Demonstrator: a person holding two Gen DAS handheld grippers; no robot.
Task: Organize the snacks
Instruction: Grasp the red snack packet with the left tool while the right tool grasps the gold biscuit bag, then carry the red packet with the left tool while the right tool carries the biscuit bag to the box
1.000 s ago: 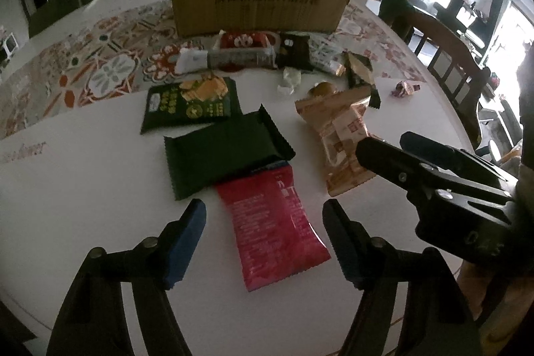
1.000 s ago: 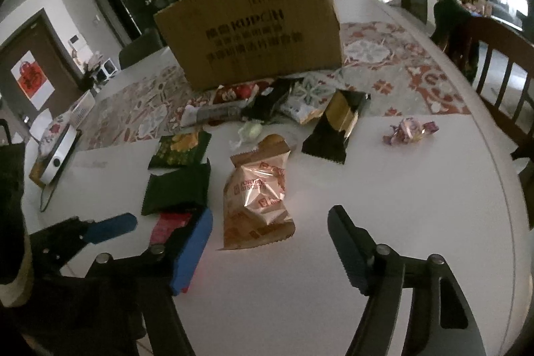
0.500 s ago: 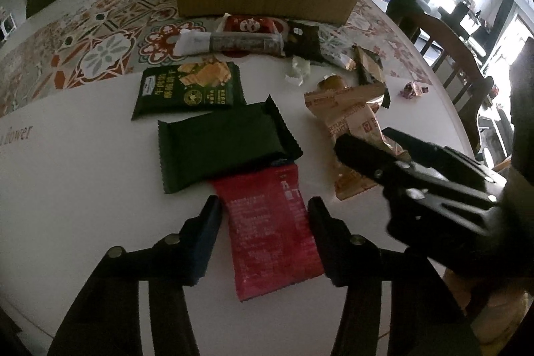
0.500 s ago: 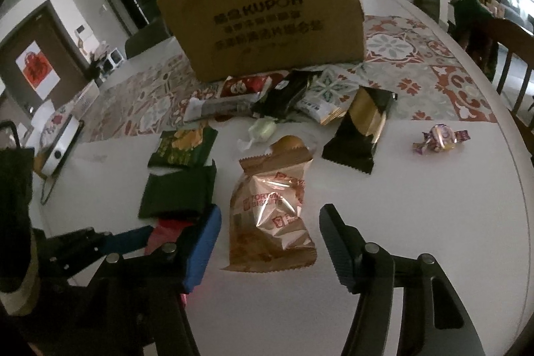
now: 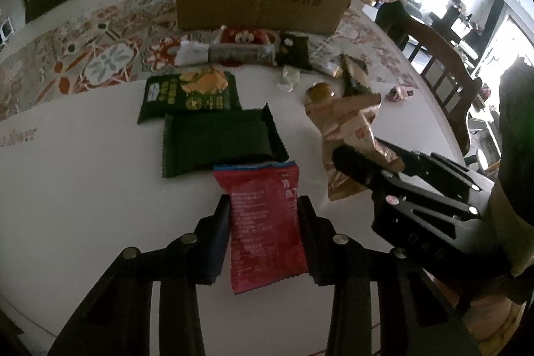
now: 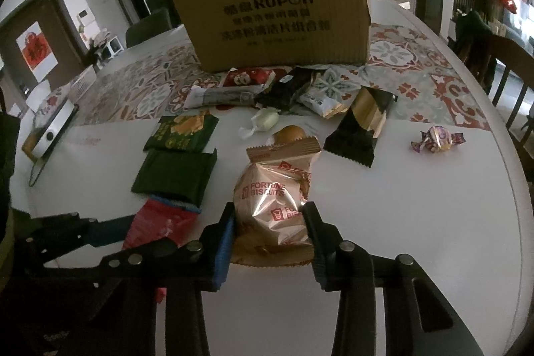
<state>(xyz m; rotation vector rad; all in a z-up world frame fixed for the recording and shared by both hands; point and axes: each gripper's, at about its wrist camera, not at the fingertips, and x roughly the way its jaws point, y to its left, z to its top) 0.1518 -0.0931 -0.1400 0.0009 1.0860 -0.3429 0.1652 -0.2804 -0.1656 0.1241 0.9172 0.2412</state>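
A red snack packet (image 5: 267, 222) lies flat on the white table (image 5: 83, 189). My left gripper (image 5: 264, 202) straddles it, its jaws closing, and both pads touch the packet's long edges. To its right a shiny "Fortune Biscuits" bag (image 6: 270, 189) sits between the closing jaws of my right gripper (image 6: 269, 212), whose pads press into its sides. In the left wrist view the right gripper (image 5: 363, 152) shows on that bag (image 5: 347, 129). A brown cardboard box (image 6: 277, 19) stands upright at the back.
A dark green packet (image 5: 217, 139) touches the red one's far end, with a printed green packet (image 5: 190, 95) behind it. Several more snacks lie before the box. A black and gold packet (image 6: 360, 125) and a purple candy (image 6: 437, 139) lie to the right. A wooden chair (image 5: 444, 62) stands past the table's edge.
Both grippers have narrowed from wide open onto their packets: the left around the red packet, the right around the biscuit bag. Both have moved slightly forward over them.
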